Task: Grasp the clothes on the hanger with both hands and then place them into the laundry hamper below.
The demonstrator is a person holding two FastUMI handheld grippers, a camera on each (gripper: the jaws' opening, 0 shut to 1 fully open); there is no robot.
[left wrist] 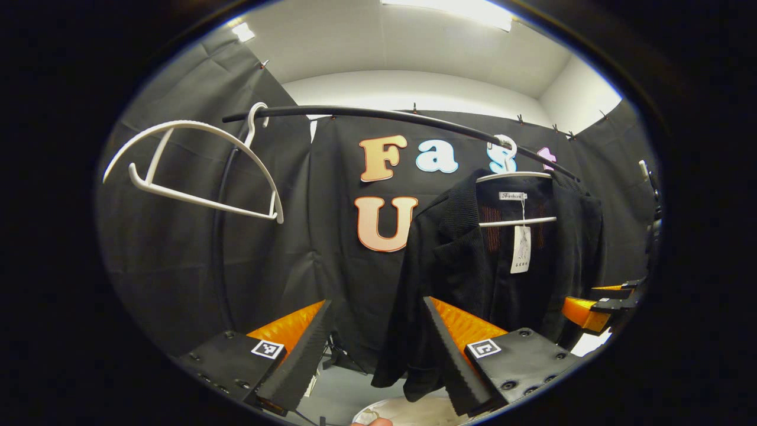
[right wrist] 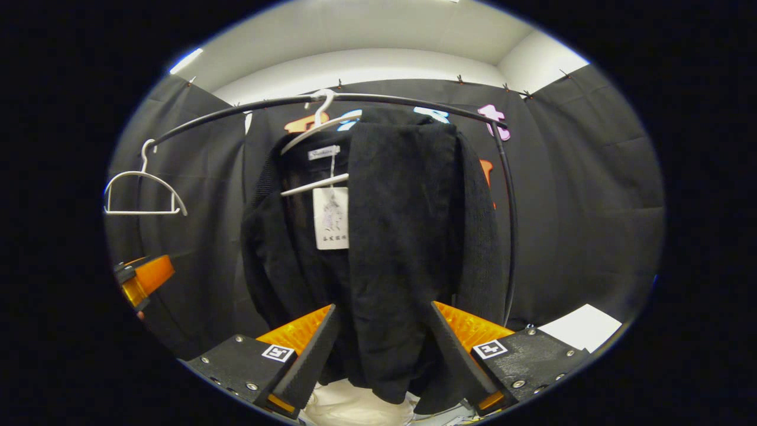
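We see a black jacket (right wrist: 402, 236) with a textured collar hanging on a white hanger (right wrist: 313, 127) from the black rail (left wrist: 378, 115). Our left gripper (left wrist: 378, 349) is spread wide, holding nothing, left of the jacket. Our right gripper (right wrist: 381, 349) gapes before its front panel; contact is unclear. The white tag's (right wrist: 330, 218) print is unreadable.

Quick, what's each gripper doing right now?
Left gripper: open, holding nothing, short of the jacket.
Right gripper: open, fingers either side of the jacket's hanging front, not pressing on it.
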